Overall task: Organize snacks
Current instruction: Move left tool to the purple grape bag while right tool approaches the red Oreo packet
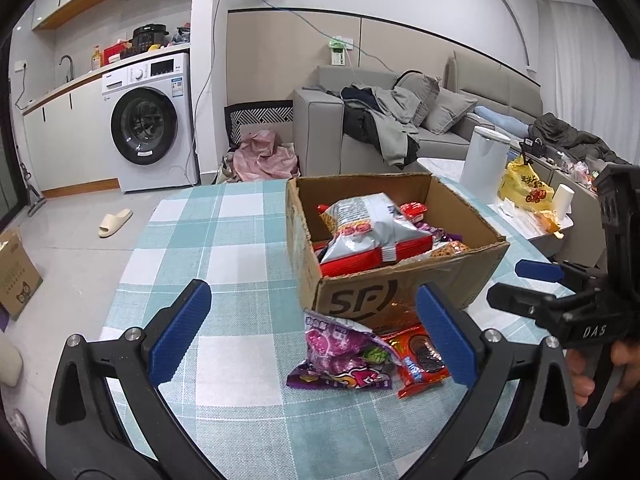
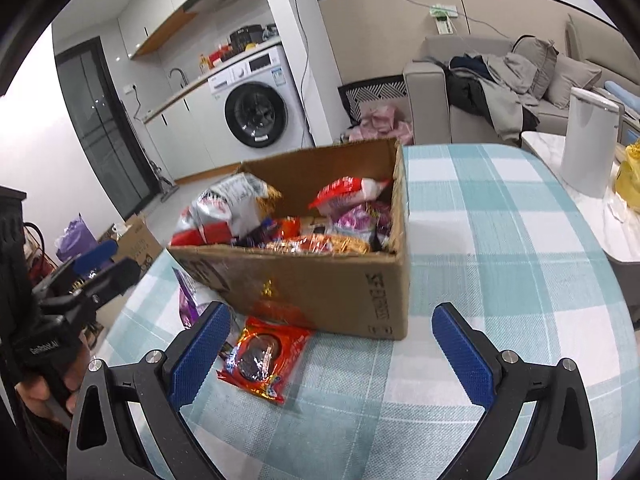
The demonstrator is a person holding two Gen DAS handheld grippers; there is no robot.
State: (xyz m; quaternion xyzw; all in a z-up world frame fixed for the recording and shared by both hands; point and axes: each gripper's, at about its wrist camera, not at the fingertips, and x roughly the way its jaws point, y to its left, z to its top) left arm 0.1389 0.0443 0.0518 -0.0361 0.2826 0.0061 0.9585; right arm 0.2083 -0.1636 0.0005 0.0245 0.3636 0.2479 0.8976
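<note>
An open cardboard box [image 1: 404, 300] [image 2: 320, 292] stands on the checked tablecloth, filled with several snack bags, a large silver and red bag [image 1: 368, 232] [image 2: 224, 208] on top. Two packets lie on the cloth in front of it: a purple candy bag [image 1: 344, 356] [image 2: 186, 300] and an orange-red cookie packet [image 1: 424, 360] [image 2: 264, 356]. My left gripper [image 1: 314, 336] is open and empty, its fingers spread around the two packets. My right gripper [image 2: 332, 348] is open and empty just before the box, the cookie packet beside its left finger [image 2: 200, 352].
The table [image 1: 224, 240] has bare cloth left of the box in the left wrist view and right of it in the right wrist view. A side table with a white canister [image 1: 484, 160] [image 2: 588, 140] and yellow bag [image 1: 524, 188] stands behind. A sofa and washing machine lie beyond.
</note>
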